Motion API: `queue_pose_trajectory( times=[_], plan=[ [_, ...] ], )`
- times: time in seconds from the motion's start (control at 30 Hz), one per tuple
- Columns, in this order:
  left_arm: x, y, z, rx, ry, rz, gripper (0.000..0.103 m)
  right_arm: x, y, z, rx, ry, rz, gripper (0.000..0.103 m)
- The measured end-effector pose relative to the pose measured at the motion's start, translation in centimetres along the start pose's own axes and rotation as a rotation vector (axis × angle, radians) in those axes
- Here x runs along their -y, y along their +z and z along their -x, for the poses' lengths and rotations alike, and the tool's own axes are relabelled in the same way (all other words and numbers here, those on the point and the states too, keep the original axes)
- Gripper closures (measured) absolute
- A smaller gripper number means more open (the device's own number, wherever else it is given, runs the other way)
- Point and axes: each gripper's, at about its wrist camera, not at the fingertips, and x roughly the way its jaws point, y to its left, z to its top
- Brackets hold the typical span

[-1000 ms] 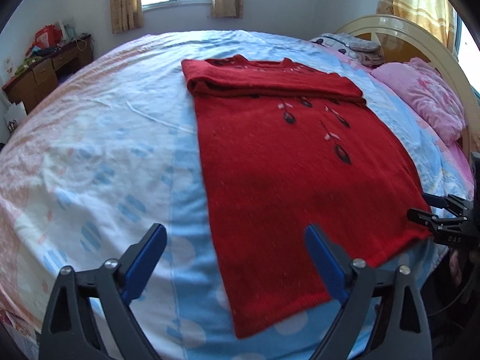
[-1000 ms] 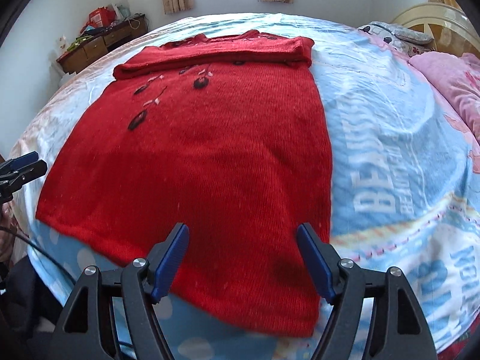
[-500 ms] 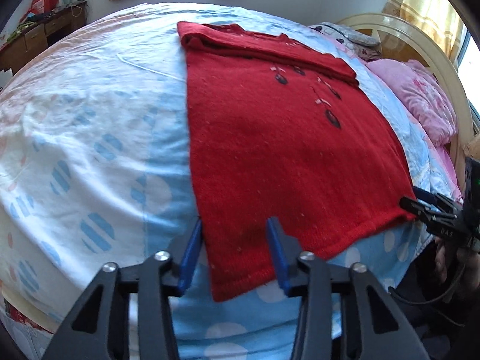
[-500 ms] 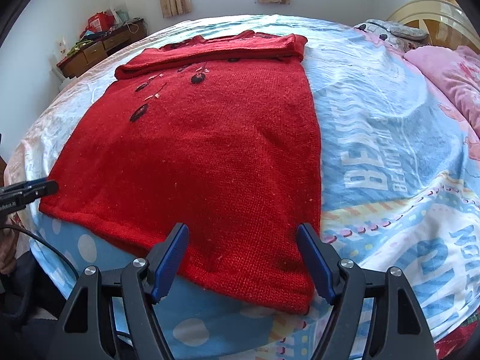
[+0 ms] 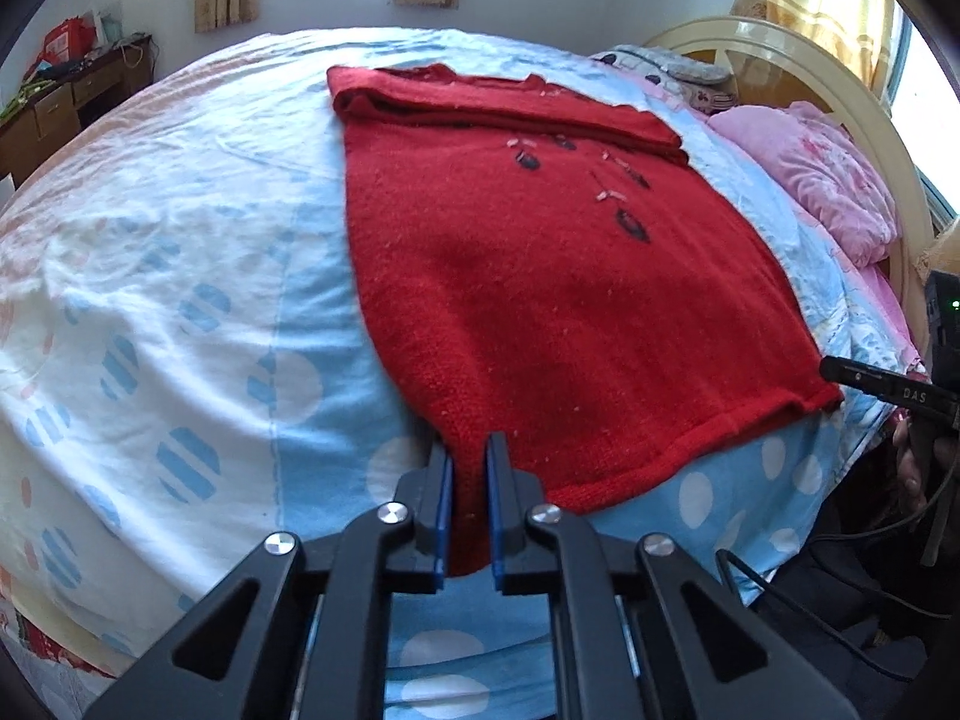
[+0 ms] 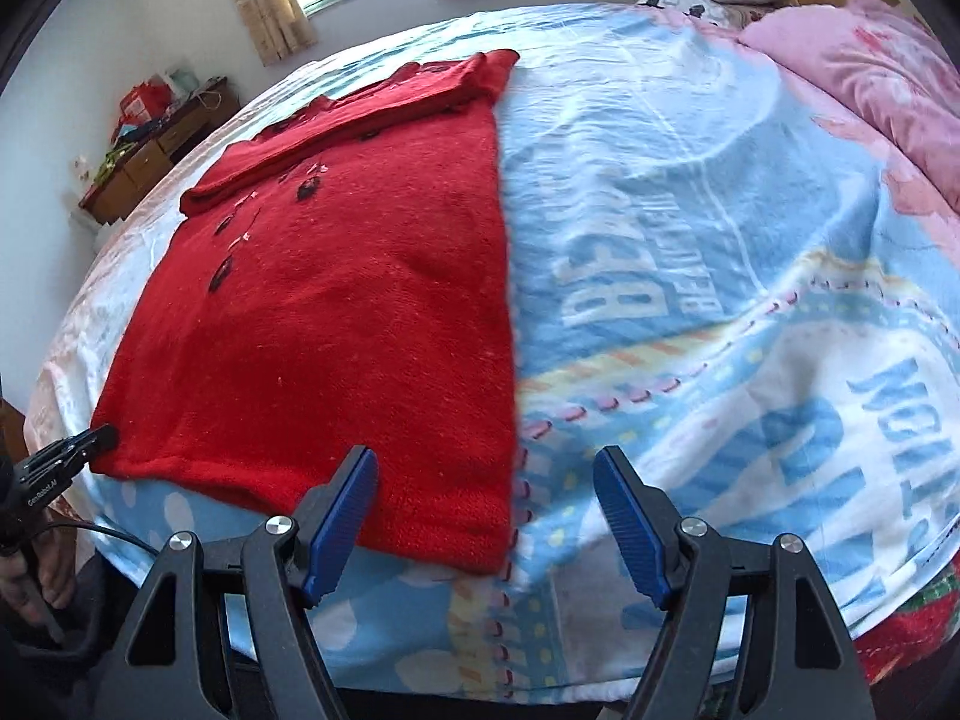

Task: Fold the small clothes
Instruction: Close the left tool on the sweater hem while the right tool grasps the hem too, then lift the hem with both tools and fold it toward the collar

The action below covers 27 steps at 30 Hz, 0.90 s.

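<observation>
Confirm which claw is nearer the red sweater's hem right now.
Left. The left claw is clamped on the near-left hem corner of the red sweater. The right claw is open, hovering just off the near-right corner, not touching.

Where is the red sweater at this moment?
The red sweater lies flat on the bed, its near hem corner pinched in the left gripper.

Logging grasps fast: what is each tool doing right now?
Left tool: closed on the red sweater, at its near hem corner.
Right tool: open, holding nothing.
</observation>
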Motion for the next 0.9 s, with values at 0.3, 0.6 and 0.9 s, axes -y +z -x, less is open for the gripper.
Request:
queue_pose_trajectory(
  times=[0.3,0.6,0.9],
  plan=[
    [-0.4,-0.2,-0.9,-0.008,0.002,0.026,0.088,-0.6,-0.5,-1.0,-0.031,0.038,0.011,0.053],
    [-1.1,-0.1,-0.6,0.011,-0.044,0.032,0.093,0.0,-0.3,-1.1,-0.067,0.206,-0.045,0.093],
    [-1.2,-0.2,-1.0,0.011,-0.06,0.052,0.092,1.6,-0.6,-1.4,-0.059,0.298,-0.142,0.078]
  ],
)
